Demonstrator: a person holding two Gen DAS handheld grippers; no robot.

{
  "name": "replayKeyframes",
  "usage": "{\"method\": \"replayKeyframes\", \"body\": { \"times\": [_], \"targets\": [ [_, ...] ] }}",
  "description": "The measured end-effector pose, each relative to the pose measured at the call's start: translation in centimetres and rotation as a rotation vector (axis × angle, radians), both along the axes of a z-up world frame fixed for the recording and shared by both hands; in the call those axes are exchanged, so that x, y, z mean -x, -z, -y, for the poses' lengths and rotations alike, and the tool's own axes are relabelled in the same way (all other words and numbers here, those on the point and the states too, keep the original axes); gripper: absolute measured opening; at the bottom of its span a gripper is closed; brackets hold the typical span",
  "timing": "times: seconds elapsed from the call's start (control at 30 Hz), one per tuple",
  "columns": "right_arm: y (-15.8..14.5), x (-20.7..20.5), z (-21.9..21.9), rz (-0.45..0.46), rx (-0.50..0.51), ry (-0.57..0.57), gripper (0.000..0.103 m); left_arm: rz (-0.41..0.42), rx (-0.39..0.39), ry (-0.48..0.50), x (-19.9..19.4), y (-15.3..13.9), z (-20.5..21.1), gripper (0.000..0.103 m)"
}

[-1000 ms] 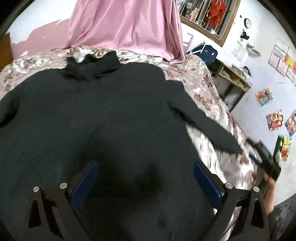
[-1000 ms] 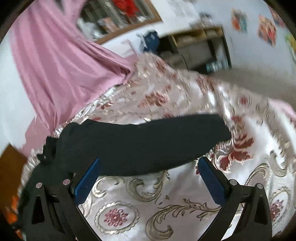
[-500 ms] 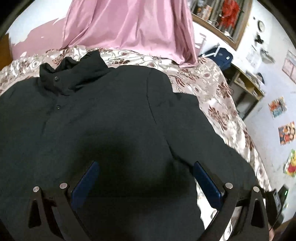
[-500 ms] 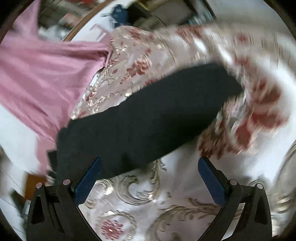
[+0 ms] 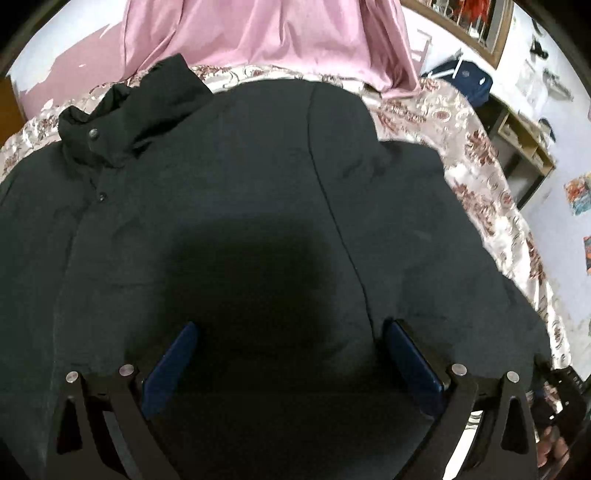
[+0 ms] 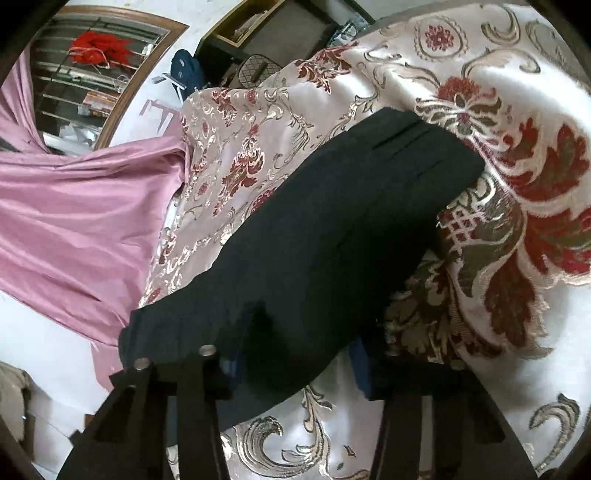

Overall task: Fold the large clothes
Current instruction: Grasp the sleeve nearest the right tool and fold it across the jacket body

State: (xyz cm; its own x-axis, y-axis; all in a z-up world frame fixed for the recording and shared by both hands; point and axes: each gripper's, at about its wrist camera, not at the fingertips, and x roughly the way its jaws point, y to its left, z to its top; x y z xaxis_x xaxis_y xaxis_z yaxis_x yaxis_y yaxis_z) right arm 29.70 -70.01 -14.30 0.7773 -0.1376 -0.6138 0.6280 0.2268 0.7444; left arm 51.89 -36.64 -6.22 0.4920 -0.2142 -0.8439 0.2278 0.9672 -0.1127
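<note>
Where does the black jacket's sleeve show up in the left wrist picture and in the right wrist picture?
Left wrist view: the sleeve runs down the right side, from the shoulder to the lower right edge.
Right wrist view: the sleeve crosses the middle diagonally, cuff at upper right, its near end between the jaws of the right gripper, which have just been closing.
Shared landmark: the pink curtain.

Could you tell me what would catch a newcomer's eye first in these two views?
A large black jacket fills most of the left wrist view, spread flat on a shiny floral bedspread, collar toward a pink curtain. In the right wrist view, the right gripper has just been closing on the jacket's sleeve, which runs diagonally across the bedspread. The left gripper stands open above the jacket's body.
</note>
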Motion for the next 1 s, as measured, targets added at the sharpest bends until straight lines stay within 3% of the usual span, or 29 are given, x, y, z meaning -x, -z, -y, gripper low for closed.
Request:
{"method": "replayKeyframes", "body": {
  "times": [0.13, 0.23, 0.4, 0.47, 0.53, 0.6, 0.77, 0.87, 1.0],
  "targets": [
    [-0.4, 0.3, 0.6, 0.030, 0.021, -0.002, 0.014, -0.003, -0.034, 0.016, 0.3, 0.1, 0.0, 0.103],
    [-2.5, 1.1, 0.2, 0.021, 0.126, -0.020, 0.009, -0.009, -0.005, 0.029, 0.8, -0.4, -0.7, 0.103],
    [-8.5, 0.9, -1.4, 0.023, 0.342, -0.040, 0.008, -0.038, 0.085, 0.085, 2.2, -2.3, -4.2, 0.101],
    [-11.4, 1.1, -2.5, 0.041, 0.430, -0.045, 0.008, -0.058, 0.071, 0.102, 2.6, -2.8, -5.6, 0.102],
    [-13.8, 1.7, -3.5, 0.061, 0.503, -0.047, 0.008, -0.073, 0.008, 0.115, 3.3, -3.3, -7.8, 0.102],
    [-16.4, 1.8, -5.4, 0.082, 0.594, -0.047, 0.008, -0.080, -0.038, 0.118, 4.1, -3.7, -10.3, 0.102],
    [-22.3, 1.7, -11.9, 0.125, 0.824, -0.075, 0.008, -0.082, -0.054, 0.076, 5.6, -4.7, -18.9, 0.101],
    [-24.8, 0.3, -17.2, 0.101, 0.983, -0.177, 0.007, -0.072, -0.060, 0.042, 6.6, -5.3, -24.1, 0.101],
    [-26.2, -2.3, -25.5, 0.082, 1.188, -0.394, 0.008, -0.052, 0.019, -0.010, 7.9, -5.9, -31.1, 0.101]
  ]
}}
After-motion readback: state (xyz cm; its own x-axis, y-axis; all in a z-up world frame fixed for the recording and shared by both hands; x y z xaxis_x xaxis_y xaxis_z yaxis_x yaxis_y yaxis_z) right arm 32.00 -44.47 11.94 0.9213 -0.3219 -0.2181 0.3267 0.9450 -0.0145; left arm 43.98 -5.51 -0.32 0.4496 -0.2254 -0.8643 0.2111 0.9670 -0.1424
